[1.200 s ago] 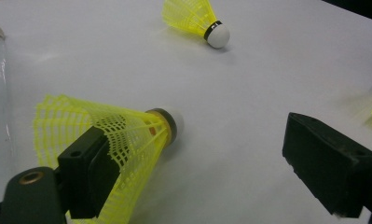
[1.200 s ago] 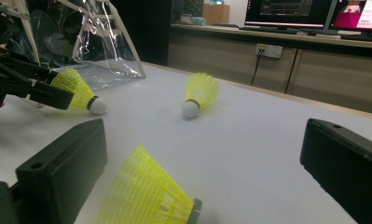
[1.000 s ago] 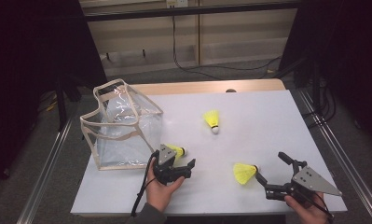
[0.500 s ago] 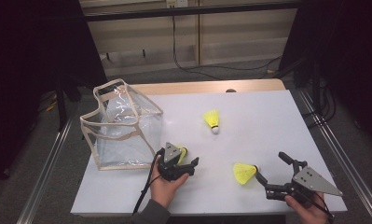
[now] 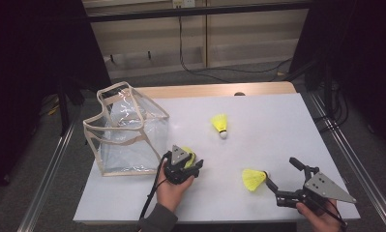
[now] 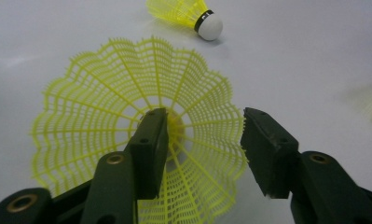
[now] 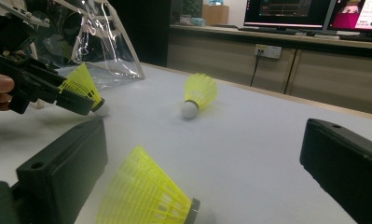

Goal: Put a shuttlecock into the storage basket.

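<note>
The left hand-held gripper, jaws just closing, not yet clamped, straddles one wall of the shuttlecock on the tabletop beside the clear bag; close gently, avoiding skirt crush; right hand-held gripper stands released.

Near shuttlecock cork cut off at btm.

Your shuttlecock has a yellow plastic mesh skirt, faintly glossy. The fingers look matt black plastic. The desk is smooth matt white; the bag is clear glossy plastic with cloth trim.
</note>
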`<state>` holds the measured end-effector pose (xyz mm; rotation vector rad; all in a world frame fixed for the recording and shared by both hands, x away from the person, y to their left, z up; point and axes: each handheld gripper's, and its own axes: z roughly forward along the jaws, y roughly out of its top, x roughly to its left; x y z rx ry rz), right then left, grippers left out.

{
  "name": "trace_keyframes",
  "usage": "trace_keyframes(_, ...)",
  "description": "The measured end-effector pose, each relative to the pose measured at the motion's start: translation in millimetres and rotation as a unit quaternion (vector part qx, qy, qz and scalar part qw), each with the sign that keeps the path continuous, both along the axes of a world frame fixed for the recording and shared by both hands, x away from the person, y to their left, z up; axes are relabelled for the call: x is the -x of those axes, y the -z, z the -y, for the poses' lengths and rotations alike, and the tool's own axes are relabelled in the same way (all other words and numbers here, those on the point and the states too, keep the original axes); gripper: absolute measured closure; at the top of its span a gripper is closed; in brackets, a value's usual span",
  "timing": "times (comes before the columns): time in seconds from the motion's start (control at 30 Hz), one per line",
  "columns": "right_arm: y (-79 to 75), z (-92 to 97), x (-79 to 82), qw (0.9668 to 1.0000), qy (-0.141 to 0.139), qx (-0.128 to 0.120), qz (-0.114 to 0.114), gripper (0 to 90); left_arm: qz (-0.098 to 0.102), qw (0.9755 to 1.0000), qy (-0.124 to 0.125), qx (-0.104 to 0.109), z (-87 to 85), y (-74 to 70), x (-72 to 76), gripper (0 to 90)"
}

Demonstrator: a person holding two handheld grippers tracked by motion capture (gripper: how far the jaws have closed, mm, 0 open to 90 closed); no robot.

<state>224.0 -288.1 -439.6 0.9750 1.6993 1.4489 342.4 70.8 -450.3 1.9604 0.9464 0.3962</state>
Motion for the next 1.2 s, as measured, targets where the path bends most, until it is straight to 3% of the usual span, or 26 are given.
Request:
trace_keyframes(0.17, -0.2, -0.2, 0.3, 1.0, 0.0, -0.002, 0.0, 0.7, 0.0, 0.9998, -0.014, -0.012, -2.2, -0.8, 0.7, 62.5)
trace_keyframes(0.37, -0.3, -0.1, 0.2, 1.0, 0.0, -0.001, 0.002, 0.6, -0.021, 0.9994, -0.024, -0.013, -4.1, -3.9, 1.4, 83.7)
trace_keyframes(0.87, -0.3, 0.8, 0.4, 1.0, 0.002, -0.004, 0.002, 0.6, -0.055, 0.9972, 0.008, 0.05, 1.4, -17.9, 4.0, 85.4)
trace_keyframes(1.2, -0.4, 1.8, 0.6, 1.0, 0.003, -0.004, 0.002, 0.6, -0.061, 0.9954, 0.033, 0.066, 2.8, -29.9, 0.9, 85.4)
